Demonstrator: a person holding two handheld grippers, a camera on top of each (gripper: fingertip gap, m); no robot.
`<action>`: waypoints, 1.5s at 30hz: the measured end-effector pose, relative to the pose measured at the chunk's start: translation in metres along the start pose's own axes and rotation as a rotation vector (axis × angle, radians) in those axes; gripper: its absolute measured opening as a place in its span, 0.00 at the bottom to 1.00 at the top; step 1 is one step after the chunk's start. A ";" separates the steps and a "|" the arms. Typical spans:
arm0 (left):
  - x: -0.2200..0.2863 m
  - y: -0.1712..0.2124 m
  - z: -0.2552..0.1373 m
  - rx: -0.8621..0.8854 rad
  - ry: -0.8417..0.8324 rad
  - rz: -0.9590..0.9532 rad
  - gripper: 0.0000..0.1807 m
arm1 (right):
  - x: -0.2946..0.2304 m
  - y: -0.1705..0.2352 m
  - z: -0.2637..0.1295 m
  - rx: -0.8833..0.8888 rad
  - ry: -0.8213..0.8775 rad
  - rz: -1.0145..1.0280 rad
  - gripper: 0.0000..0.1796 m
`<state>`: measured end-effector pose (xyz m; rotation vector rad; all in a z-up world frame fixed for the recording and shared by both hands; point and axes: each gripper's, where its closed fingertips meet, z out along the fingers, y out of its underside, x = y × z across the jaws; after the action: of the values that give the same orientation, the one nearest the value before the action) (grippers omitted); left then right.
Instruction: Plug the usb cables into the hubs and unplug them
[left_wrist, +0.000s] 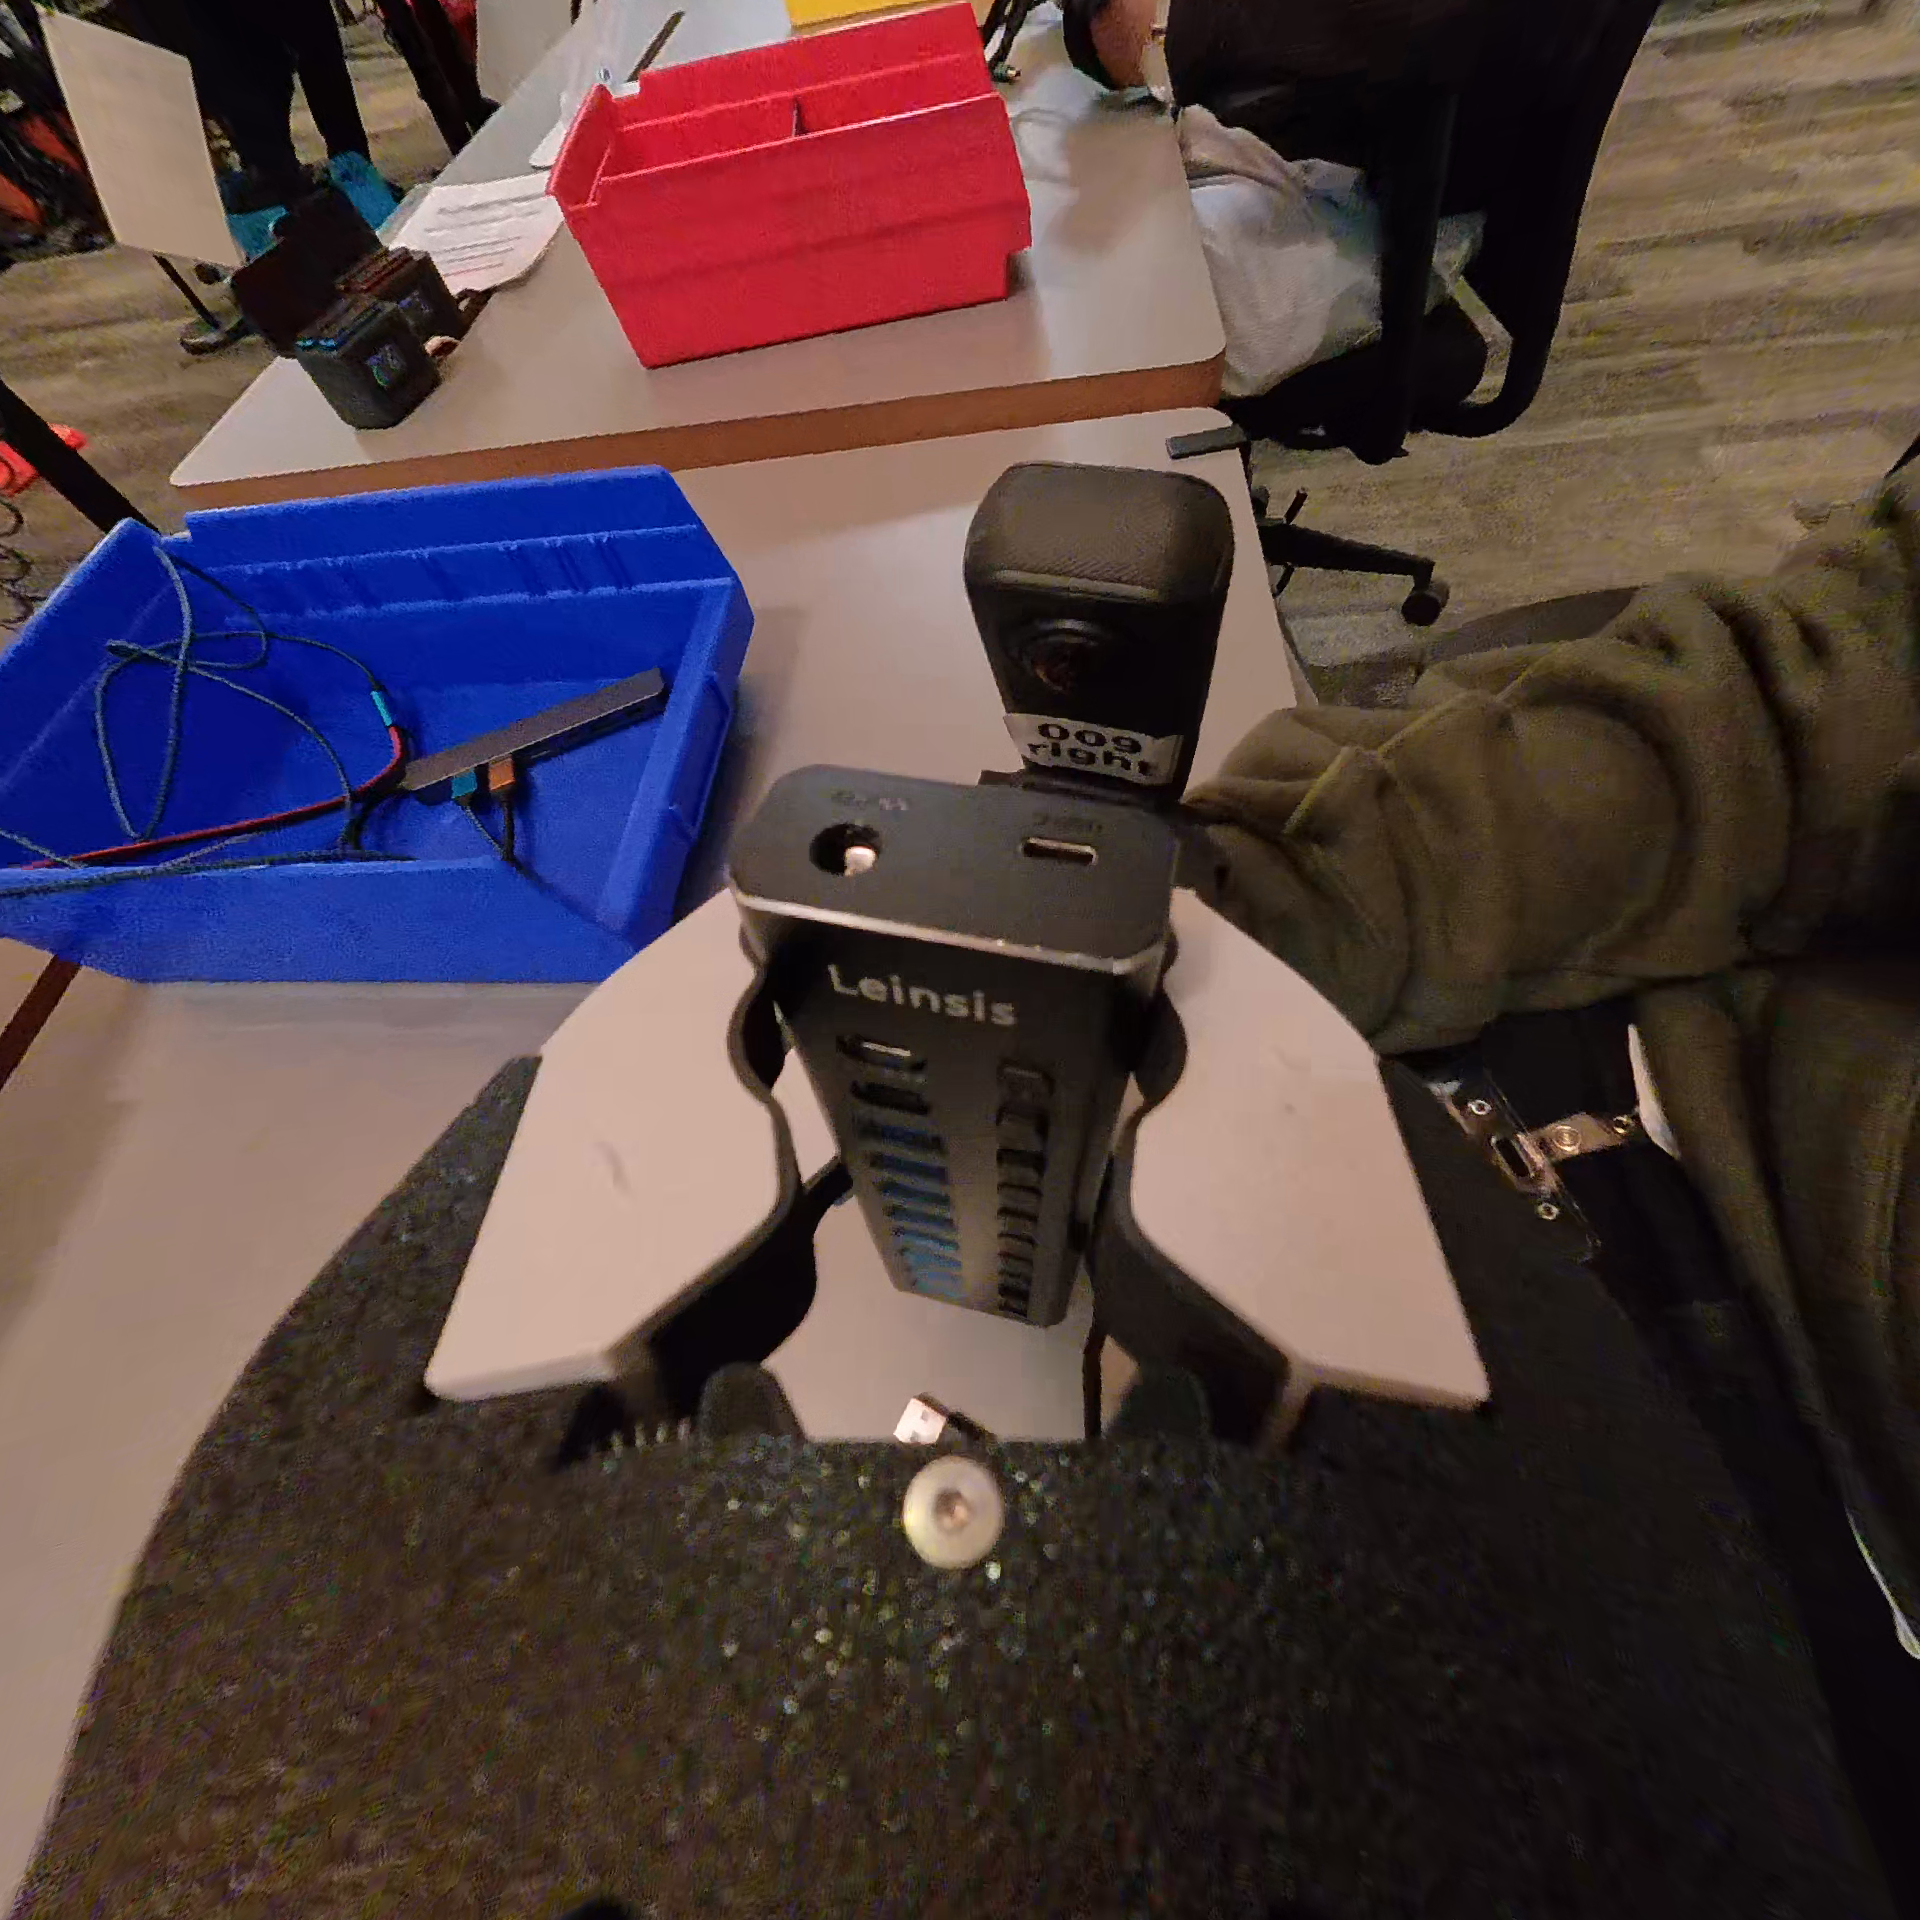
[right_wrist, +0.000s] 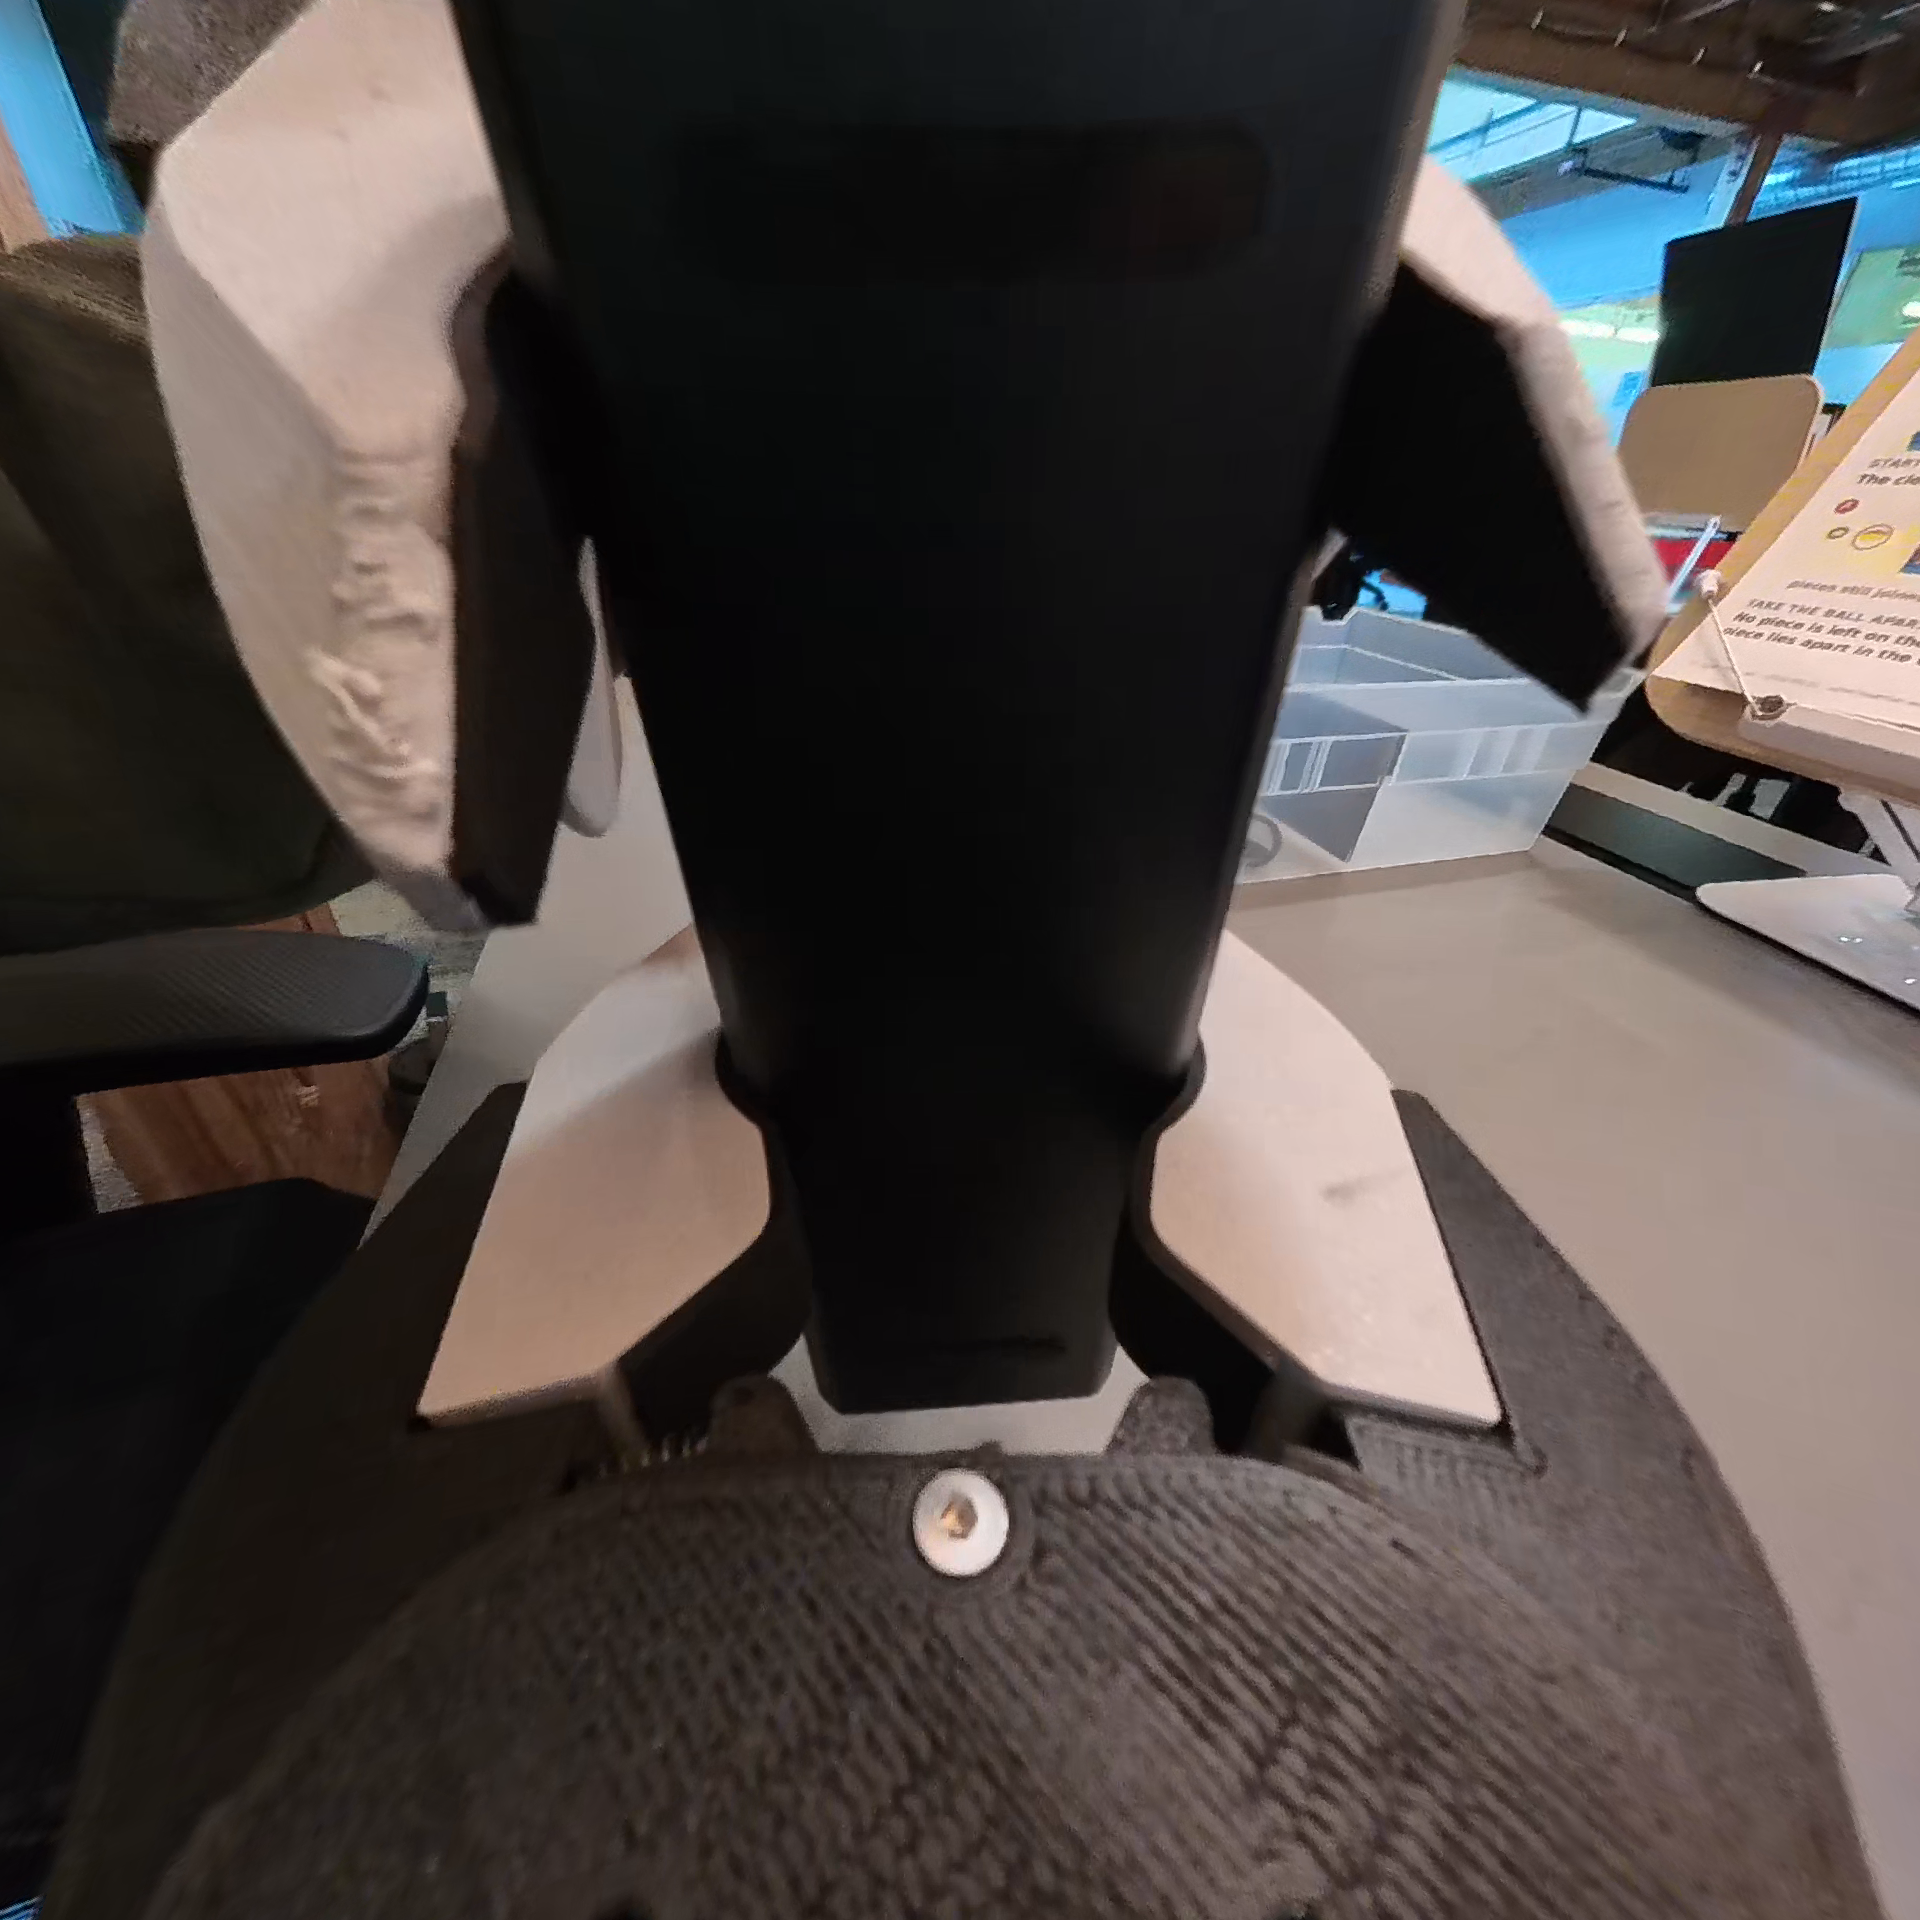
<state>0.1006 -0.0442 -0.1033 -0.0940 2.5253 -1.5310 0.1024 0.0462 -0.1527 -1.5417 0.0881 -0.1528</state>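
Observation:
A black multi-port USB hub (left_wrist: 956, 1132) is held tilted above the grey table (left_wrist: 260, 1195). My left gripper (left_wrist: 956, 1039) is shut on its sides; no plug sits in the ports that show. My right gripper (right_wrist: 961, 1081) is shut on the same hub (right_wrist: 935, 675), seen from its dark back. The left gripper's fingers (right_wrist: 509, 675) clamp it farther along. The right gripper's camera (left_wrist: 1101, 613) rises behind the hub, held by a hand in an olive sleeve (left_wrist: 1507, 831). A loose silver USB plug (left_wrist: 923, 1419) with a black cable (left_wrist: 1091, 1340) lies under the hub.
A blue bin (left_wrist: 644, 914) to the left holds a slim hub (left_wrist: 540, 727) with several cables. A red bin (left_wrist: 800, 197) and black chargers (left_wrist: 364, 353) stand on the far table. An office chair (left_wrist: 1403, 260) is at right. A clear bin (right_wrist: 1434, 727) and a sheet on a stand (right_wrist: 1829, 582) are nearby. My hands' fingertips stand some 10 cm from each other. Measured from the fingertips, the loose silver USB plug (left_wrist: 923, 1419) is 9 cm or so from the right gripper and 15 cm from the left.

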 end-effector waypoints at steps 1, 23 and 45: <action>-0.002 0.000 -0.001 0.004 -0.009 -0.013 0.36 | 0.001 0.001 0.000 -0.006 -0.004 0.012 0.41; 0.013 0.159 -0.025 -0.383 -0.438 -0.516 0.26 | 0.034 -0.003 -0.060 0.024 0.055 0.102 0.41; 0.031 0.090 -0.027 0.216 -0.275 -0.546 0.03 | 0.028 -0.020 -0.091 0.165 -0.189 0.171 0.41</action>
<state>0.0685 0.0168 -0.1747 -0.9583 2.2009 -1.8067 0.1154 -0.0481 -0.1343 -1.3700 0.0561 0.1188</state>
